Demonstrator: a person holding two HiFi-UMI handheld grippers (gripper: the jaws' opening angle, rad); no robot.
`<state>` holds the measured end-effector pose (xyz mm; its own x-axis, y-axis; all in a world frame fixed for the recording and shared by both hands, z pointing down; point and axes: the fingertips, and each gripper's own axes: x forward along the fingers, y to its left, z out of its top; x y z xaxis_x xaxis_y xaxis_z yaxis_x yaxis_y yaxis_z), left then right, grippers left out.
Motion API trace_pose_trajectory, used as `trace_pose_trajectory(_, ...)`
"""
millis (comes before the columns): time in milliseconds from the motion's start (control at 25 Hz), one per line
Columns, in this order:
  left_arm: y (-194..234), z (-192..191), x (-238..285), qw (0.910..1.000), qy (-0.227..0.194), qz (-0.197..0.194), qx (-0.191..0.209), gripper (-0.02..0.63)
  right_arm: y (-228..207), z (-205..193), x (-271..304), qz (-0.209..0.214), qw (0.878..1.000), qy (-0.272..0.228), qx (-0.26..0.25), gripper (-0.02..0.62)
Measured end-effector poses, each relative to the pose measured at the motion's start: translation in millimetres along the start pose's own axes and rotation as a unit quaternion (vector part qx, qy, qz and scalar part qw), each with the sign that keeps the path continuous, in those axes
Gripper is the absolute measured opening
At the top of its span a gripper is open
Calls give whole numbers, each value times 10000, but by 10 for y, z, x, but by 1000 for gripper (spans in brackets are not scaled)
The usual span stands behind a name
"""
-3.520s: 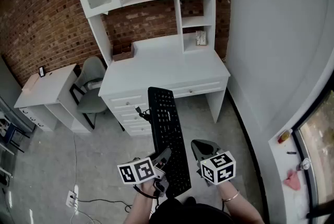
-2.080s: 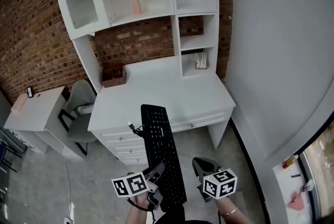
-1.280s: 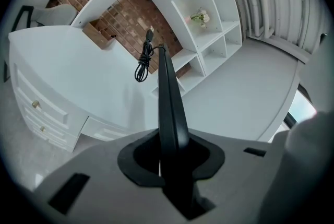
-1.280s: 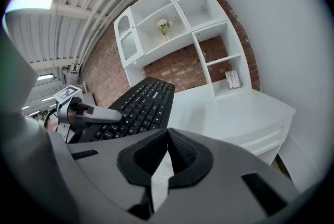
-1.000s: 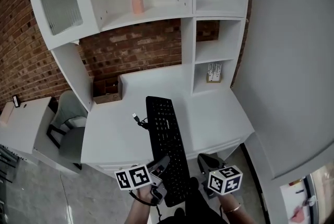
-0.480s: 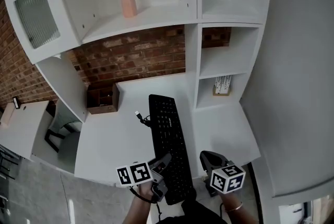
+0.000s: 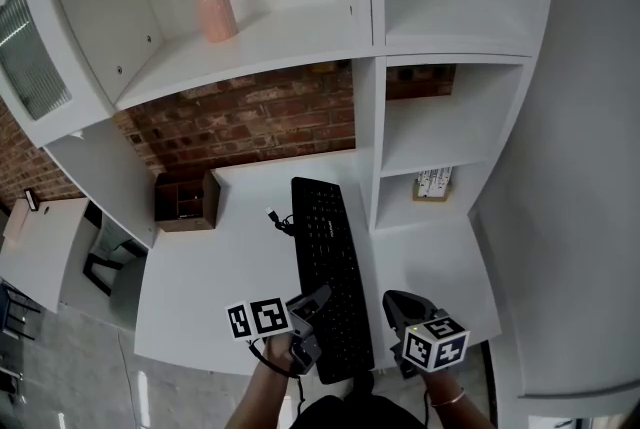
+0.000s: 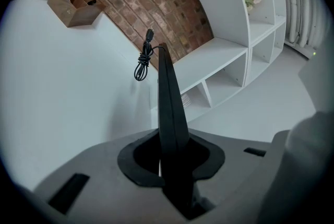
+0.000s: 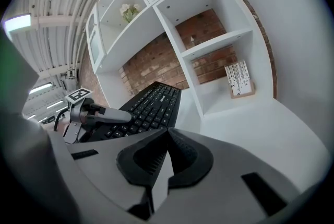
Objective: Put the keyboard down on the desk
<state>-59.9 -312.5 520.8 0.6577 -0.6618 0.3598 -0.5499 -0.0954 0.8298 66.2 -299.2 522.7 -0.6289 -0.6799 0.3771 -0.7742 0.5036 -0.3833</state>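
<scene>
At the far left of the white desk (image 7: 205,289) sits a wooden box (image 7: 182,201), with a pink vase (image 7: 214,5) on the shelf above. The left gripper (image 7: 312,310) is clamped on the near end of the black keyboard (image 7: 332,267), jaws pinching its thin edge. The keyboard is held above the desk top, running from near to far, its bundled cable (image 7: 281,220) hanging off the far left corner. To the right, the right gripper (image 7: 398,305) hovers at the desk's near edge, jaws pressed together with nothing between them. A small card stand (image 7: 433,183) sits in the right cubby.
</scene>
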Motion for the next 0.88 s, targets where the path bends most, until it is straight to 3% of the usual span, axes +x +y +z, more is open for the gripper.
trace_pose_trajectory(880, 651, 579, 993, 9964, 727, -2, -433, 80, -407, 86, 669, -538, 9975, 329, 320, 5)
